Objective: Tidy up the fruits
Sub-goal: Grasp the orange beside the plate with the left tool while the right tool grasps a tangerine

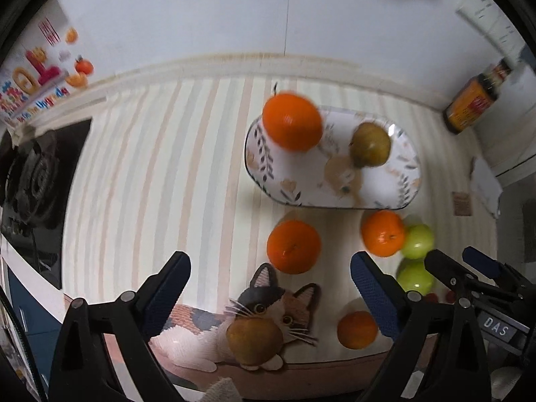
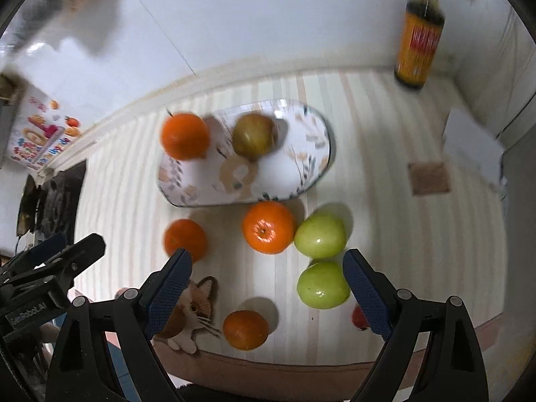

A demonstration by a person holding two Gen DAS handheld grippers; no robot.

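Note:
An oval flowered plate (image 1: 385, 187) (image 2: 278, 174) holds a brown pear (image 1: 370, 145) (image 2: 253, 134), with an orange (image 1: 291, 120) (image 2: 186, 135) at its left end. Three more oranges (image 2: 268, 227) (image 2: 184, 238) (image 2: 246, 330) and two green apples (image 2: 320, 236) (image 2: 323, 284) lie on the striped mat in front of the plate. A second brown pear (image 1: 254, 345) rests on a cat picture. My left gripper (image 1: 268, 281) hangs open above the near-left orange (image 1: 293, 246), holding nothing. My right gripper (image 2: 268, 268) is open and empty above the fruit, the nearer apple beside its right finger.
A dark sauce bottle (image 2: 418, 33) stands at the back right against the white wall. A black stove (image 1: 37, 181) and a colourful box (image 1: 37, 77) are at the left. A brown coaster (image 2: 428, 179) lies right of the plate. Something small and red (image 2: 360, 318) sits near the mat's front edge.

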